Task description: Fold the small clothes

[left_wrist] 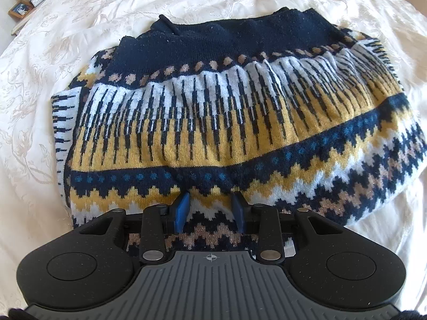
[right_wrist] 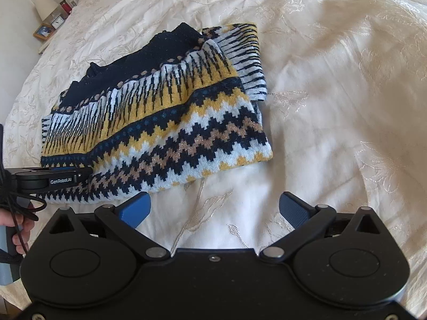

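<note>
On the cream embroidered bedspread (right_wrist: pixel 333 85) lies a knitted sweater in navy, mustard, white and tan zigzag bands (left_wrist: pixel 213 112), already doubled into a compact, roughly rectangular bundle with its plain navy part at the far edge and a white-and-navy striped sleeve or cuff end sticking out at one side. Its folds look loose and a little rumpled, so I judge the folding mostly done, with perhaps a last fold or some smoothing and squaring left. At the near zigzag hem, the left tool (left_wrist: pixel 210 213) has its blue fingers (left_wrist: pixel 182 208) part-way apart, resting over the knit; whether cloth is pinched between them I cannot tell. Just beside the bundle's near corner, the right tool (right_wrist: pixel 213 210) hangs over bare bedspread with its blue fingers spread wide, holding nothing. Further off, at the bed's far corner, a bedside stand carries a pale lampshade (right_wrist: pixel 46 5), a small clock and a framed picture.
</note>
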Demonstrator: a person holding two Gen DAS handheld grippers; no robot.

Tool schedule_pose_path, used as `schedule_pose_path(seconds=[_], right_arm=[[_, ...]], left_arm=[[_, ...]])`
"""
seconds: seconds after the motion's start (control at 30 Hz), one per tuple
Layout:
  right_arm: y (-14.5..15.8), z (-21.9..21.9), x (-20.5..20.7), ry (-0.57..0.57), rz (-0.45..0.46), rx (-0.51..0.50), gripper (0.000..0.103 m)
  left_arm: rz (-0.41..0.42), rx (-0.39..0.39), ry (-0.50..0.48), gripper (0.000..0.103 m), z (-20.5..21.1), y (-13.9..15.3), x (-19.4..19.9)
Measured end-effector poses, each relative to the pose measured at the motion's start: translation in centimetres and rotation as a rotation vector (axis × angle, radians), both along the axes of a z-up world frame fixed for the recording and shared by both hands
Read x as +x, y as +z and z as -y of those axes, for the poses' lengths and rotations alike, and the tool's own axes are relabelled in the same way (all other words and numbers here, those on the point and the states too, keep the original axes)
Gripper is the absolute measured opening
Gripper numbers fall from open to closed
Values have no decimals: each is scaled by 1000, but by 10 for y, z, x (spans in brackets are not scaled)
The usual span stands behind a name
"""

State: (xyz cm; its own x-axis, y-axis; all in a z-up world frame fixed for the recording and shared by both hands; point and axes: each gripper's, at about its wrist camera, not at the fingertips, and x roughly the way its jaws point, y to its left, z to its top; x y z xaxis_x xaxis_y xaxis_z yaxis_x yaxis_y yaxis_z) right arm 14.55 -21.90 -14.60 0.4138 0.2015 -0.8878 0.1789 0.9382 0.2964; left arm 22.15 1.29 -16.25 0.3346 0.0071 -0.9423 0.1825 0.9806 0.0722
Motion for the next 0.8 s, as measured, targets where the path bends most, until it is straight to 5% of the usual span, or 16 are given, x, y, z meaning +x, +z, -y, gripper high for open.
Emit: schedule_pose_path(seconds=[0.17, 0.43, 0.8], right_arm=[[-9, 10, 5, -20, -19, 27, 102], [-16, 25, 20, -31, -35, 54, 102], [-20, 52, 77, -6, -32, 89, 102]], left_arm=[[65, -64, 70, 35, -7, 20, -2], [80, -30, 84, 35, 15, 28, 40], [-30, 13, 151, 38, 23, 3, 74]])
